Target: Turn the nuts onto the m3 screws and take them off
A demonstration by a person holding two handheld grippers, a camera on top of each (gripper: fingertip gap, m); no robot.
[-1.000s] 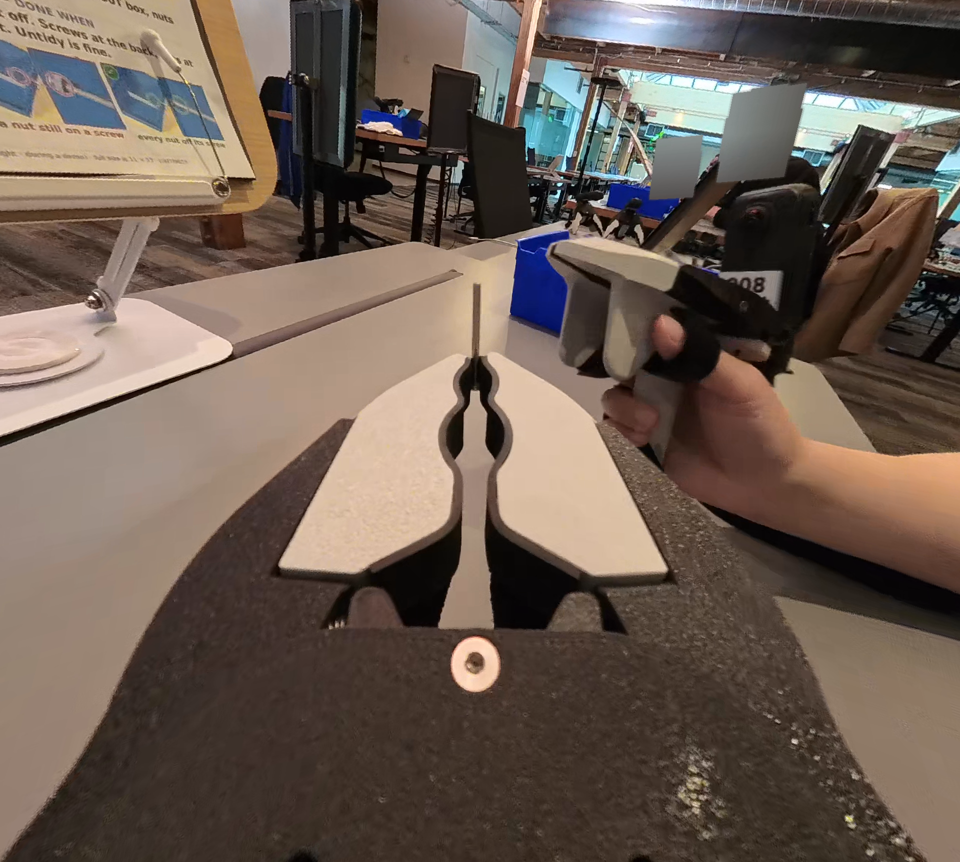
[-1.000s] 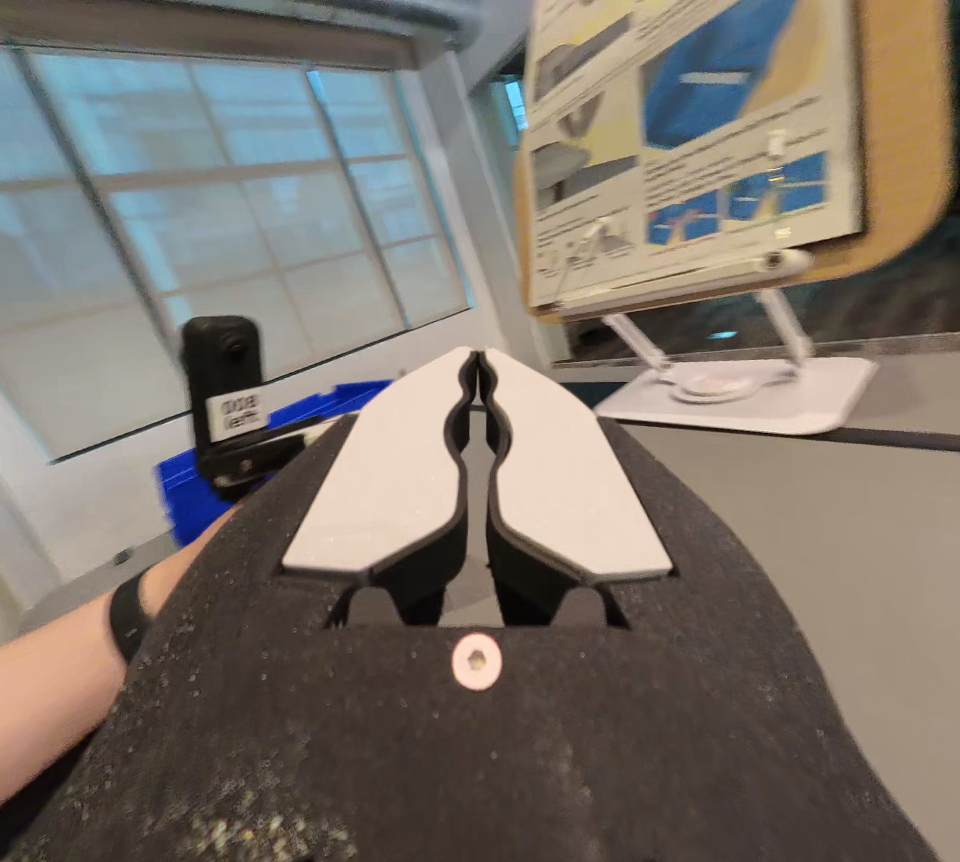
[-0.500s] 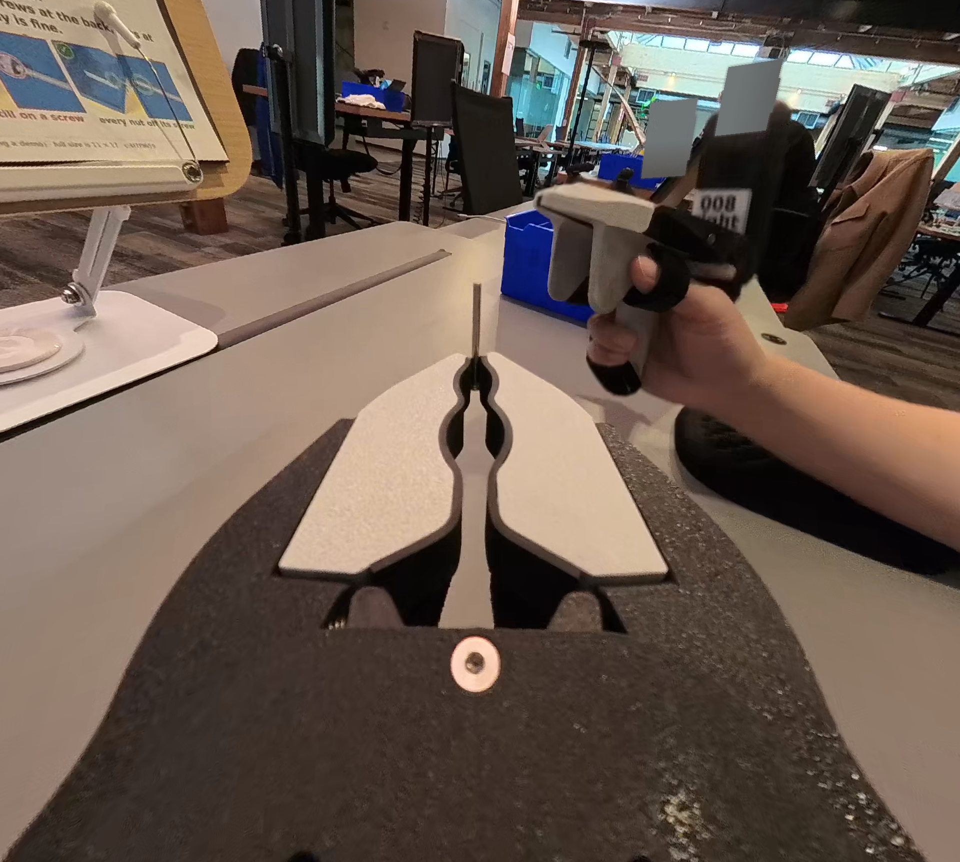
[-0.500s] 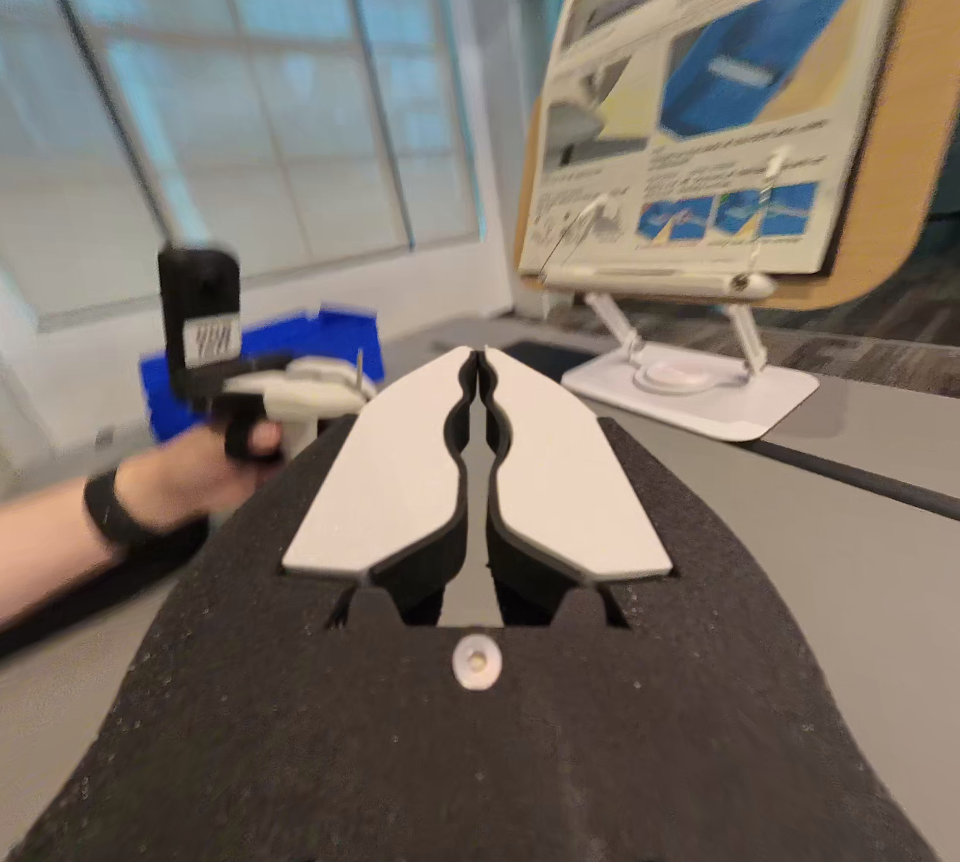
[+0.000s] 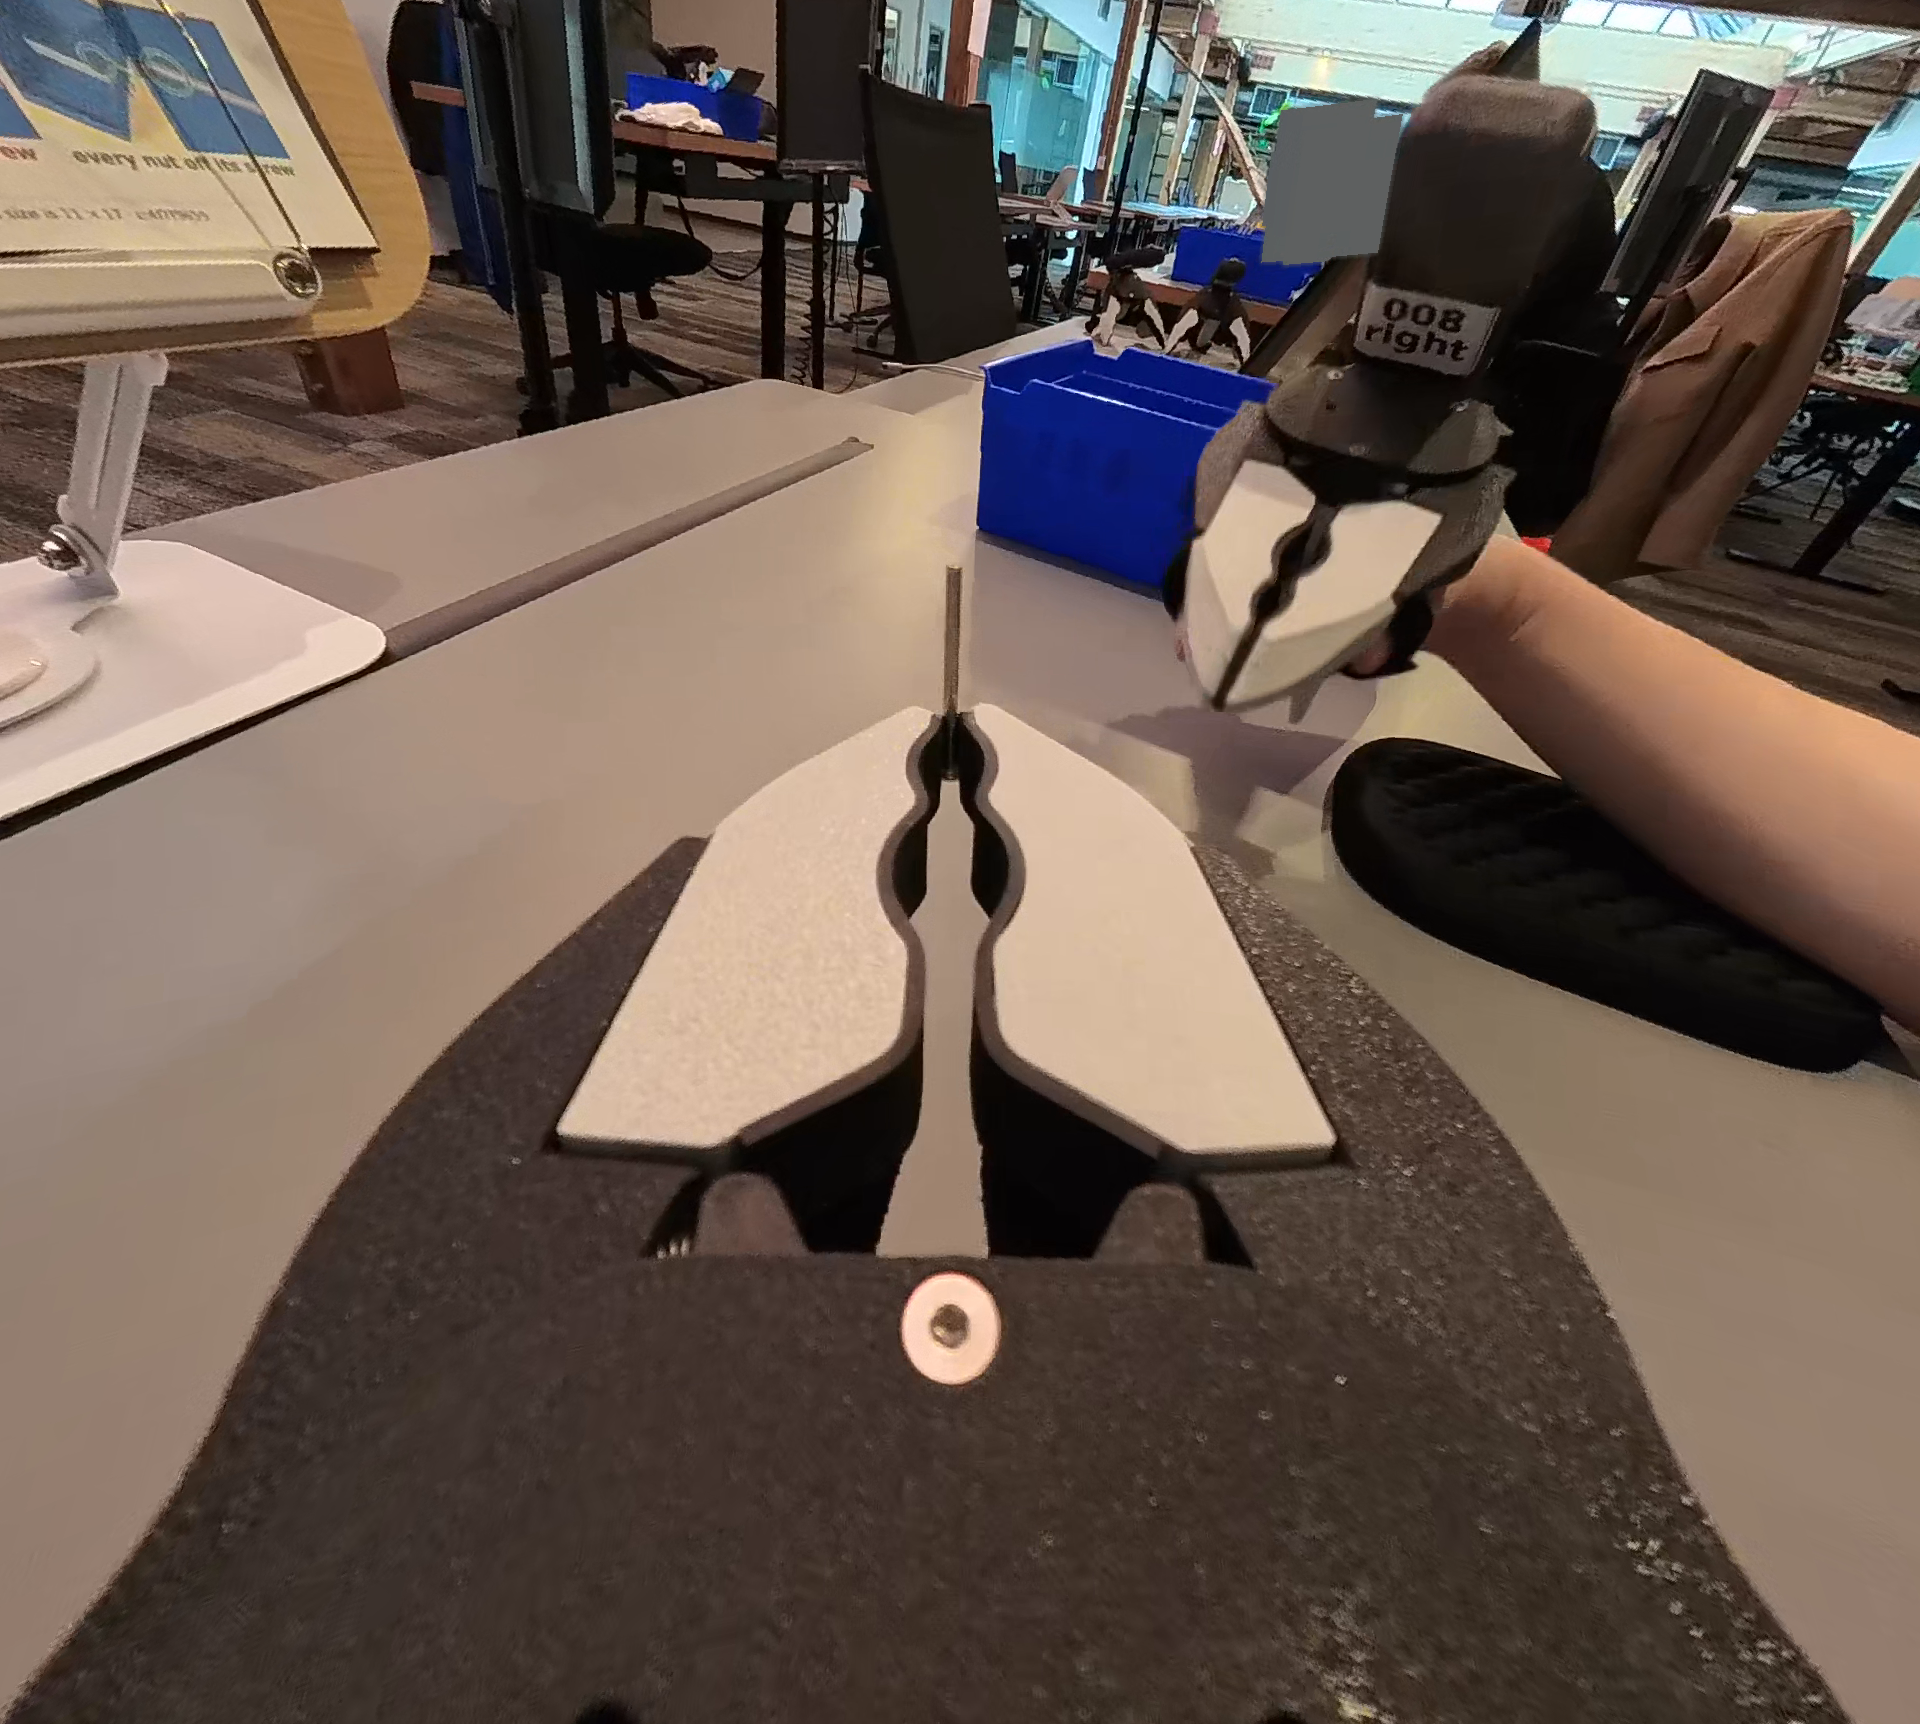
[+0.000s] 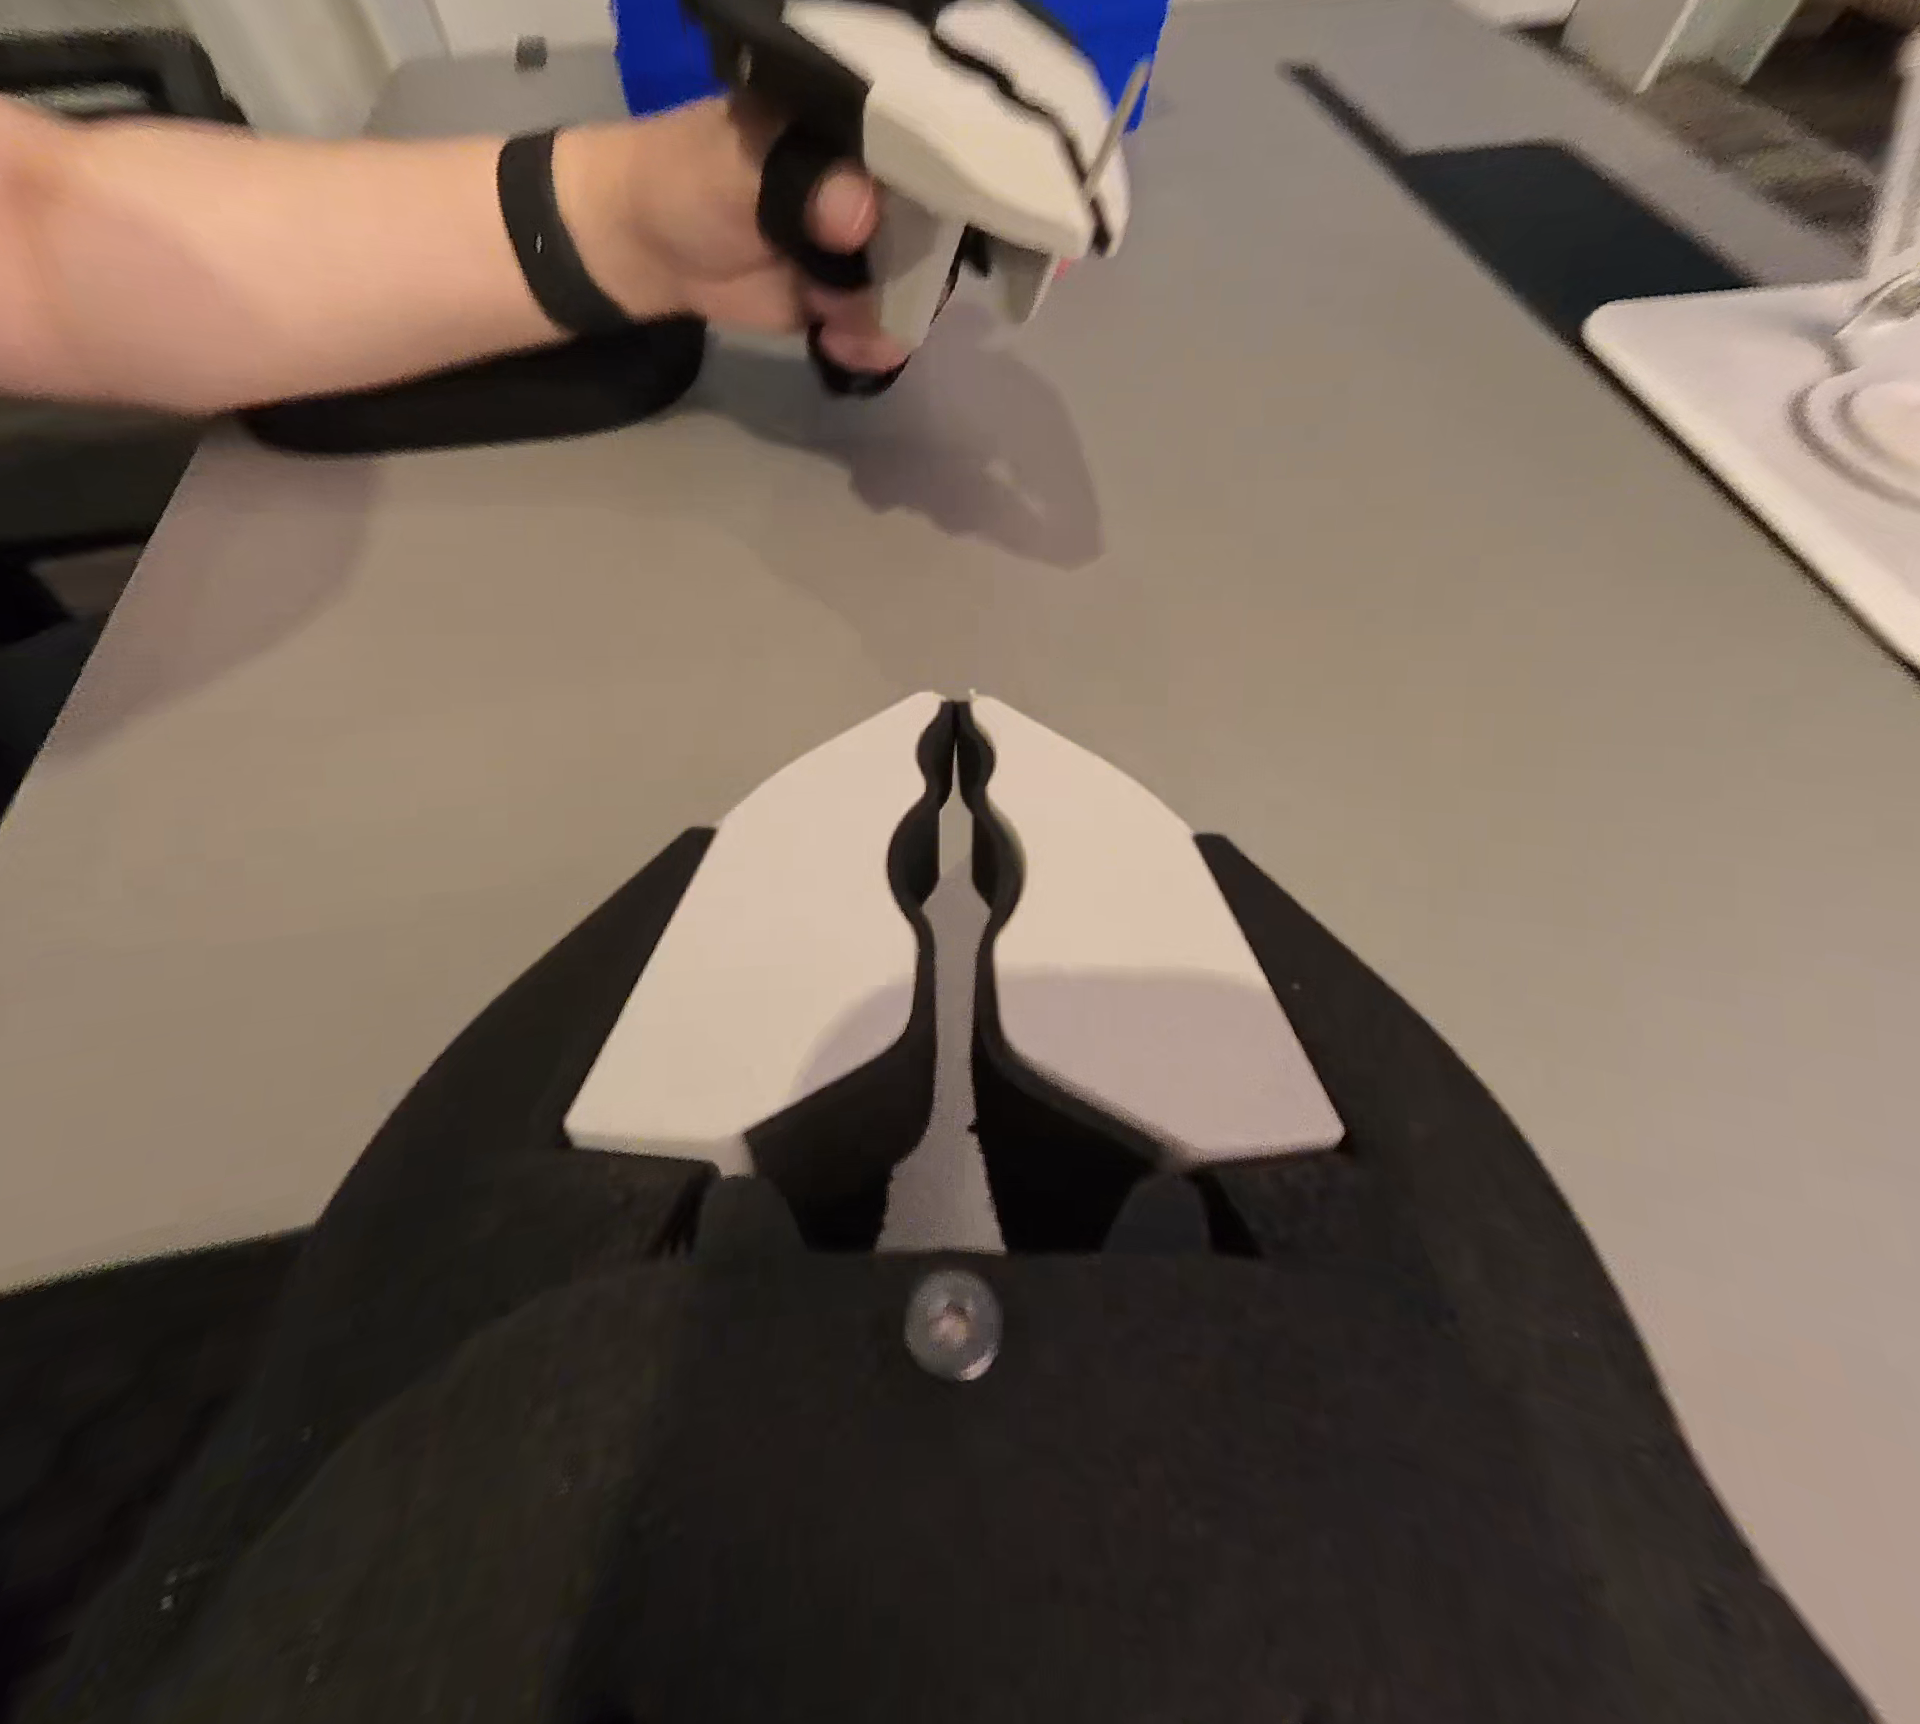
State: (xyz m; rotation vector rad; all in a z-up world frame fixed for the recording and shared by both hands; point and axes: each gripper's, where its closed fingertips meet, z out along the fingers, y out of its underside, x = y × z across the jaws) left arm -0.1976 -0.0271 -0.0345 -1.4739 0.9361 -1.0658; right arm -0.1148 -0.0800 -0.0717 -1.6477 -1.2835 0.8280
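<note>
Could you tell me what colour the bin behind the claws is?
The bin is bright blue, clearest in the left wrist view.

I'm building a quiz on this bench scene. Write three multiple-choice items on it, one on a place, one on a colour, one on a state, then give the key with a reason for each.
1. Where does the thin metal screw sit?
A. Between the left gripper's fingertips
B. Inside the bin
C. On the white stand base

2. What colour is the bin at the far side of the grey table?
A. Red
B. Blue
C. Green

3. How do the right gripper's fingers stand?
A. Spread wide
B. Closed around a cloth
C. Closed together with nothing between them

Key: 1 A, the screw's lower end is pinched at the left fingertips and its shaft sticks out beyond them. 2 B, its walls are plainly blue in both views. 3 C, the tips meet and only bare table shows ahead of them.
</note>
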